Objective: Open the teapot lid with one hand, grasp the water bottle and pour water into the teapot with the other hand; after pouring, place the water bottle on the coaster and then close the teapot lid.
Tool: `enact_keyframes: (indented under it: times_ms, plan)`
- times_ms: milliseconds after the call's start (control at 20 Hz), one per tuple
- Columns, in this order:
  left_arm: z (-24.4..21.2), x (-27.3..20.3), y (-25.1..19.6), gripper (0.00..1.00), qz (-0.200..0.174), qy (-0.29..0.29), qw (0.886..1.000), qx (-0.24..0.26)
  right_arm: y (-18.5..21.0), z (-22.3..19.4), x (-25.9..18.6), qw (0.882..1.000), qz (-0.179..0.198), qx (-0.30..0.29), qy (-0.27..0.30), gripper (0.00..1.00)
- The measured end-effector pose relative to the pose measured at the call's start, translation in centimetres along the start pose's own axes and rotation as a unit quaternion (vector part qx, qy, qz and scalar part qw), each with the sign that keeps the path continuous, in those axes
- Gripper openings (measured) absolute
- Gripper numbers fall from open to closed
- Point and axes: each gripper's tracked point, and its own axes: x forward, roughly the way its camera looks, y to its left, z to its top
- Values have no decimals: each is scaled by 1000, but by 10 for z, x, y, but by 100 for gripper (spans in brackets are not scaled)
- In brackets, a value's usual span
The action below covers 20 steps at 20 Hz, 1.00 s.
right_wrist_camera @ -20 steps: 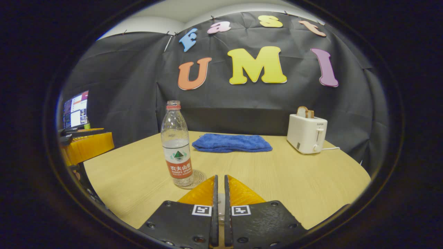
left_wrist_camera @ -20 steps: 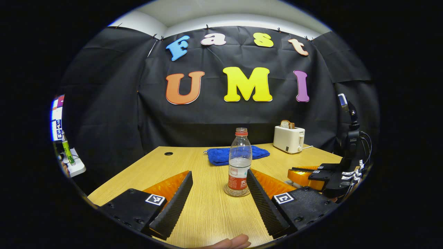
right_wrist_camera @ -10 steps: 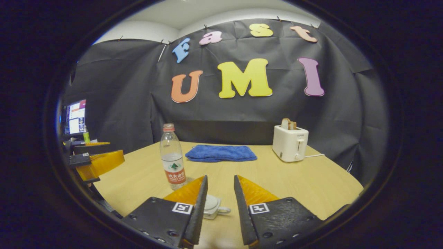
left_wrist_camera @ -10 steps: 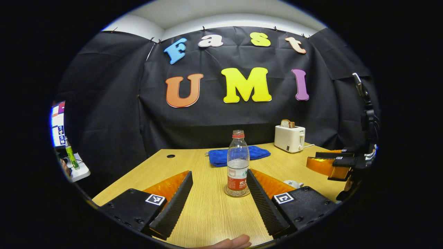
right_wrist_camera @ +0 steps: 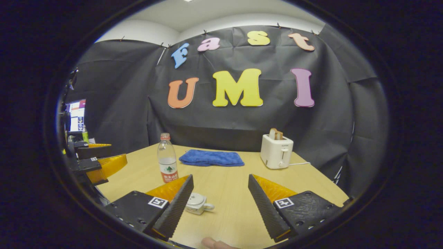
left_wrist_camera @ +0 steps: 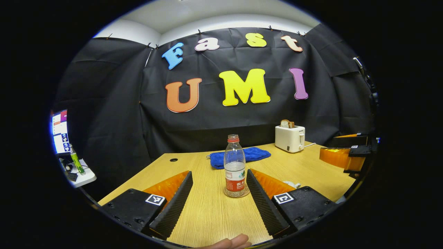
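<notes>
Water bottle (left_wrist_camera: 234, 165) stood upright on the round coaster (left_wrist_camera: 236, 192) near the middle of the wooden table (left_wrist_camera: 207, 214), just ahead of the left gripper (left_wrist_camera: 216, 202), whose fingers were spread wide and held nothing. In the right gripper view the right gripper (right_wrist_camera: 219, 204) was likewise spread wide and empty, with the small white teapot (right_wrist_camera: 196, 203), lid on, sitting on the table just beside its left finger. Farther back lay a folded blue towel (right_wrist_camera: 211, 158) and a white toaster (right_wrist_camera: 276, 150) with bread in it.
</notes>
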Motion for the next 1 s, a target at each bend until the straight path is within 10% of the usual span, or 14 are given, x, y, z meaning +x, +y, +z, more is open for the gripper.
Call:
enact_keyframes:
  times_ms: [1000]
  plan:
    - [11,-12,7,98,44,-12,999,-27,-80,3,-60,998,-58,28,-28,95]
